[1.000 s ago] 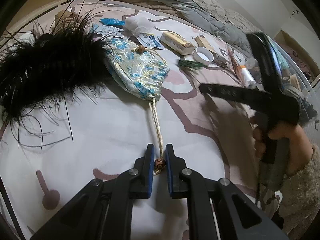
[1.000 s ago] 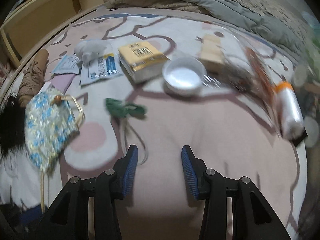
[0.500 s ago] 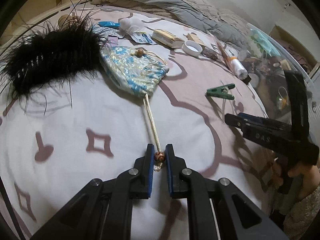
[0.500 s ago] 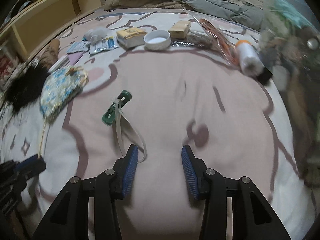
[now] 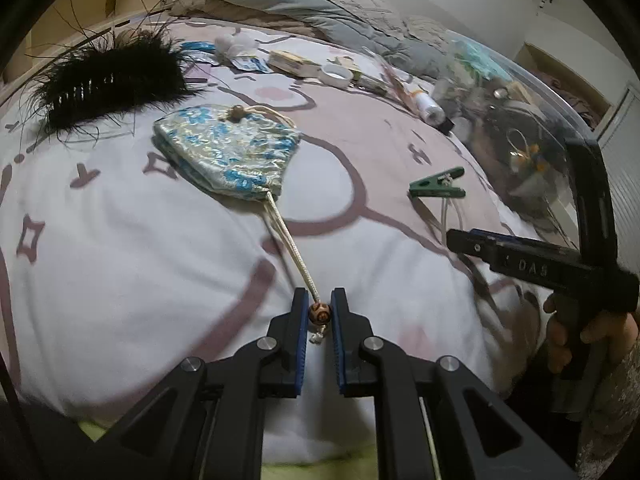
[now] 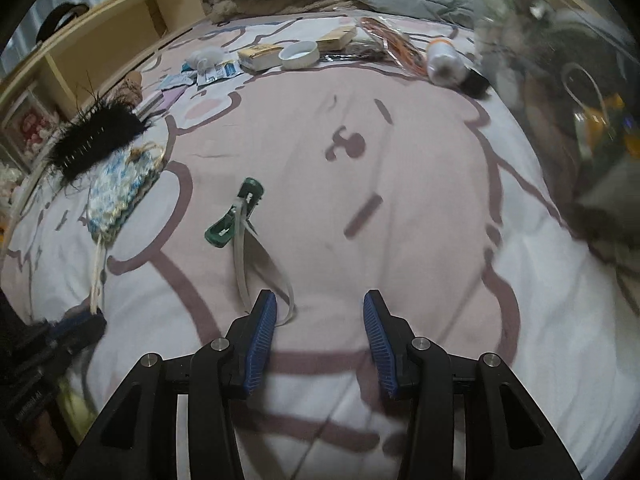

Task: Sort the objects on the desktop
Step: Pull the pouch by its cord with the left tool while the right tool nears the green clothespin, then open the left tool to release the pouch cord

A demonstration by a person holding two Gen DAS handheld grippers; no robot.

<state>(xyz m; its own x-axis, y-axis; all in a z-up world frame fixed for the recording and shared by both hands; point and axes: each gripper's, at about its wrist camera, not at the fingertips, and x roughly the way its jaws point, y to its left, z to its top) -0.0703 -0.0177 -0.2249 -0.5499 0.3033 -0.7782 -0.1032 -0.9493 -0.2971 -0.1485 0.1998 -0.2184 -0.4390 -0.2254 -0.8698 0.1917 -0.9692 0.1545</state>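
Note:
My left gripper [image 5: 319, 312] is shut on the brown bead [image 5: 319, 313] at the end of the cord of a blue-and-gold drawstring pouch [image 5: 228, 152]. The pouch lies flat on the bedspread and the cord runs taut to it. The pouch also shows in the right wrist view [image 6: 120, 188]. My right gripper [image 6: 320, 316] is open and empty, low over the bedspread. A green clip [image 6: 234, 214] with a pale strap lies just ahead and left of it; it also shows in the left wrist view [image 5: 436, 188].
A black feather piece [image 5: 108, 80] lies far left. Packets, a yellow box [image 6: 260, 56], a white lid [image 6: 300, 54] and a white bottle [image 6: 442, 62] line the far side. A clear bin [image 6: 560, 92] of items stands right. Grey bedding [image 5: 320, 4] is behind.
My left gripper has pulled back toward the bed's near edge, dragging the pouch by its cord. My right gripper has also drawn back; the green clip now lies on the bedspread ahead of it.

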